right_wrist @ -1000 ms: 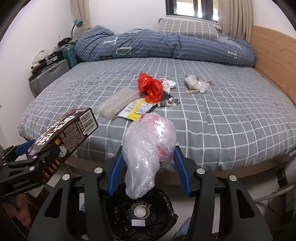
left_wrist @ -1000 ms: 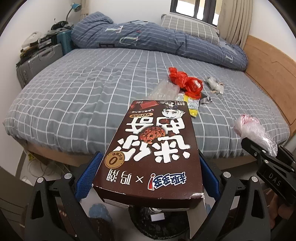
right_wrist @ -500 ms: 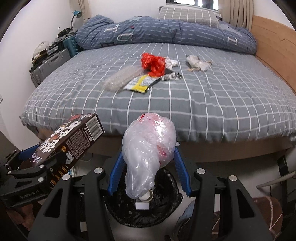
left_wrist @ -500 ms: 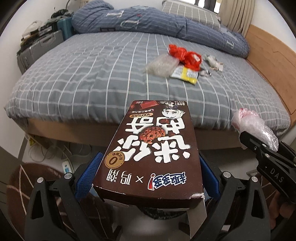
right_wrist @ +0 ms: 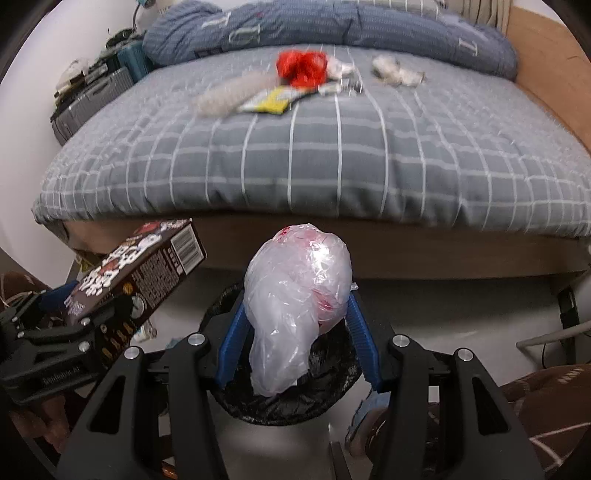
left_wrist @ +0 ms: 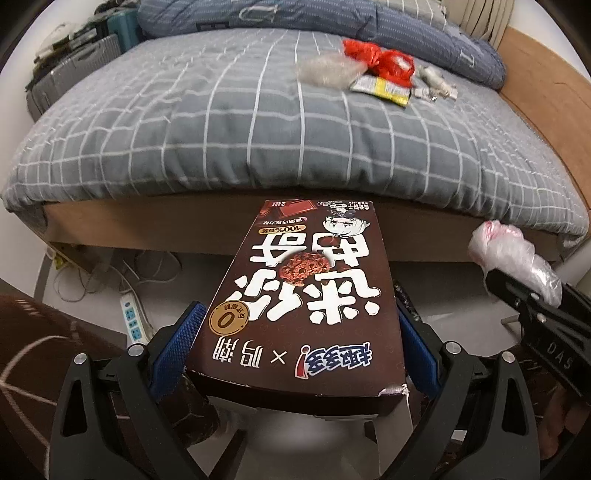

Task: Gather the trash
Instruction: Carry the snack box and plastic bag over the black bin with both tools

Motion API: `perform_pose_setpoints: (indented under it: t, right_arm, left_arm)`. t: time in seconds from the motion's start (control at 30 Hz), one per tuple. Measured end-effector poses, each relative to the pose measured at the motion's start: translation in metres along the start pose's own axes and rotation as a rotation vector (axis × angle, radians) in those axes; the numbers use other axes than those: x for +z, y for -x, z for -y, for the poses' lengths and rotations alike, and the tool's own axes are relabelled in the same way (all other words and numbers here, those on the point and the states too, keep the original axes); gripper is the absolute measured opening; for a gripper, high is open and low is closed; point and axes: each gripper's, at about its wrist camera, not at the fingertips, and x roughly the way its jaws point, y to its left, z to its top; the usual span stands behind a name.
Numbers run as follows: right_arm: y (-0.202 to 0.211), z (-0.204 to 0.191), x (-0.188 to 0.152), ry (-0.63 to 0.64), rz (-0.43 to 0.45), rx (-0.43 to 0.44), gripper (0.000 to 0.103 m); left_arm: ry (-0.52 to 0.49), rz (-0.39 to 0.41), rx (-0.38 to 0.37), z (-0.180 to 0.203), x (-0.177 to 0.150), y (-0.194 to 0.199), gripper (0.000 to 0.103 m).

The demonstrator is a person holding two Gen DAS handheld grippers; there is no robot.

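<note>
Over the black-lined bin [right_wrist: 284, 391] at the bed's foot, I judge this the drop step: my right tongs [right_wrist: 295, 332] pinch the crumpled plastic bag [right_wrist: 295, 295], my left tongs [left_wrist: 295, 343] clamp the chocolate cookie box [left_wrist: 306, 295], so next I should spread each above the opening.

The bed [right_wrist: 332, 155], covered by a grey checked sheet, carries a red bag [right_wrist: 302, 68], a yellow wrapper [right_wrist: 271, 101], clear plastic [right_wrist: 231, 94], crumpled paper [right_wrist: 393, 72] and a folded blue duvet [right_wrist: 332, 26].
</note>
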Motion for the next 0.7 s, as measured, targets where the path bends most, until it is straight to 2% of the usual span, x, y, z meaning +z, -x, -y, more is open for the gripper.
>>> perform_pose_setpoints:
  t: [0.37,0.7]
  right_arm:
    - [-0.043,0.000,-0.008,0.005,-0.103,0.019,0.050]
    - [-0.065,-0.038,-0.003,0.077,-0.148,0.071,0.052]
  left_arm:
    - [0.001,-0.054,0.019,-0.013,-0.004,-0.036,0.094]
    - [0.053,-0.088,0.068,-0.046,-0.014,-0.045,0.094]
